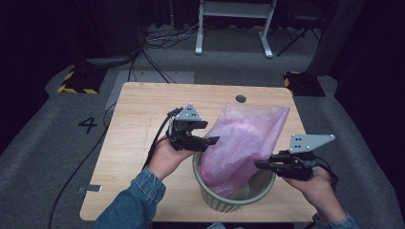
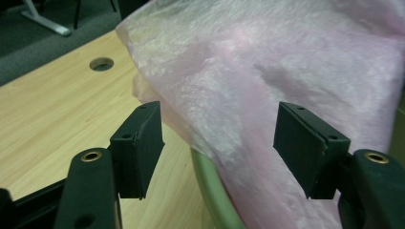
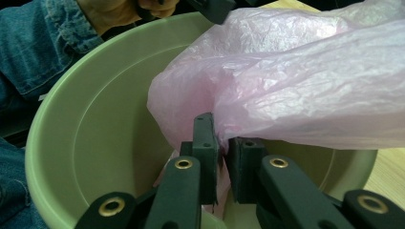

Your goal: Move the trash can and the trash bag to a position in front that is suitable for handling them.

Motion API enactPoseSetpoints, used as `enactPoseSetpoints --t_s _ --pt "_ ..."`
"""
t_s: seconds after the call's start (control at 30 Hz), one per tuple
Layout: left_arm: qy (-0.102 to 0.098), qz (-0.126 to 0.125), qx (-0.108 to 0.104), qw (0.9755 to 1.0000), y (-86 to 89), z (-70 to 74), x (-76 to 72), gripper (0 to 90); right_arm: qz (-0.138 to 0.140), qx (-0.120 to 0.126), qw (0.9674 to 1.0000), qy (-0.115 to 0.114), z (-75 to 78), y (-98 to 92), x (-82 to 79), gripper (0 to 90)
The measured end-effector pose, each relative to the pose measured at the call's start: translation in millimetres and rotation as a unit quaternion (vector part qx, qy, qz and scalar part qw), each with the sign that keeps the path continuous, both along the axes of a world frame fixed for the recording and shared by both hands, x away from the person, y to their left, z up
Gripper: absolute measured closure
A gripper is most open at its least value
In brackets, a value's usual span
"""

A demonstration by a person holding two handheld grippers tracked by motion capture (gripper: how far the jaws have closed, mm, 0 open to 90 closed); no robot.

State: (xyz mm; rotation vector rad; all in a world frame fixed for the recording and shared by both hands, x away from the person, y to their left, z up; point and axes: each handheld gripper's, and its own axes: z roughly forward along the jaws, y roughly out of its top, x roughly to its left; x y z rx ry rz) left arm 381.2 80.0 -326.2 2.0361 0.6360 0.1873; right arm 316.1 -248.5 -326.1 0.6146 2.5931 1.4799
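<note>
The pink plastic bag (image 1: 243, 140) sits with its lower end stuffed into the pale green bin (image 1: 224, 200), near the front edge of the wooden table (image 1: 143, 114), and the rest of it leans up and away toward the far right. Around the table you've got grey carpet, a black cable trailing off the left side, a white number 4 on the floor, yellow-and-black striped blocks at the far corners and a white frame further back — the room beyond is dark.

Your right gripper (image 3: 222, 143) is pinched nearly closed on a fold of the bag's edge, just above the bin's right rim. Your left gripper (image 2: 217, 143) has its jaws spread wide; the bag's left side hangs between them over the bin's rim, but the pads (image 2: 143, 148) aren't pressing on it.

The bottom of the bag is hidden inside the bin, and your forearms are cut off at the near edge.
</note>
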Motion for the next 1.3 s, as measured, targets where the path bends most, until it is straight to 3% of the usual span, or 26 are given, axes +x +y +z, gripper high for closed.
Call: enactPoseSetpoints --t_s 0.2,0.27,0.33,0.4,0.47,0.5,0.57,0.7,0.93,1.03,1.17,1.3 --pt "0.022 0.008 0.012 0.9997 -11.7 -7.4 12.1 37.5 -0.001 -0.001 1.0000 0.006 -2.8 0.5 4.7 82.0" --pt "0.003 0.009 0.018 0.9998 -13.9 -4.6 8.9 49.6 -0.003 -0.001 1.0000 0.006 -2.7 0.2 5.9 81.9" --pt "-0.018 0.010 0.029 0.9994 -15.0 -1.5 3.8 67.9 -0.004 0.000 1.0000 0.006 -1.9 -0.2 6.3 82.0" --pt "-0.048 0.020 0.041 0.9978 -14.5 1.6 -2.0 80.4 -0.004 0.001 1.0000 0.004 -1.1 -1.1 5.4 82.0" --pt "-0.060 0.025 0.035 0.9972 -11.4 3.9 -7.6 81.9 -0.005 0.000 1.0000 0.004 -1.1 -2.0 4.0 82.2" --pt "-0.067 0.020 0.019 0.9974 -7.5 5.9 -11.5 89.3 -0.006 0.000 1.0000 0.004 -1.4 -2.4 3.1 82.3" --pt "-0.075 0.005 -0.002 0.9972 -0.3 10.6 -21.3 89.8 -0.005 -0.004 1.0000 0.004 -1.6 -3.3 0.4 82.5" --pt "-0.090 -0.017 -0.012 0.9957 9.9 11.9 -41.5 89.9 -0.006 -0.013 0.9999 0.004 -2.5 -6.4 -5.1 83.2" --pt "-0.074 -0.048 -0.033 0.9956 28.8 2.3 -72.9 89.9 -0.007 -0.014 0.9998 0.010 -5.5 -12.1 -17.3 83.6" --pt "-0.081 -0.056 -0.037 0.9945 32.1 1.8 -87.6 89.8 -0.005 -0.007 1.0000 0.001 -3.7 -15.7 -29.7 81.8" --pt "-0.088 -0.069 -0.038 0.9930 28.8 3.0 -97.2 89.9 -0.022 -0.003 0.9997 -0.008 -0.2 -17.6 -35.1 65.9" --pt "-0.087 -0.090 -0.026 0.9918 21.2 -0.9 -101.2 89.8 -0.077 0.025 0.9963 -0.029 6.3 -23.9 -28.3 47.4"
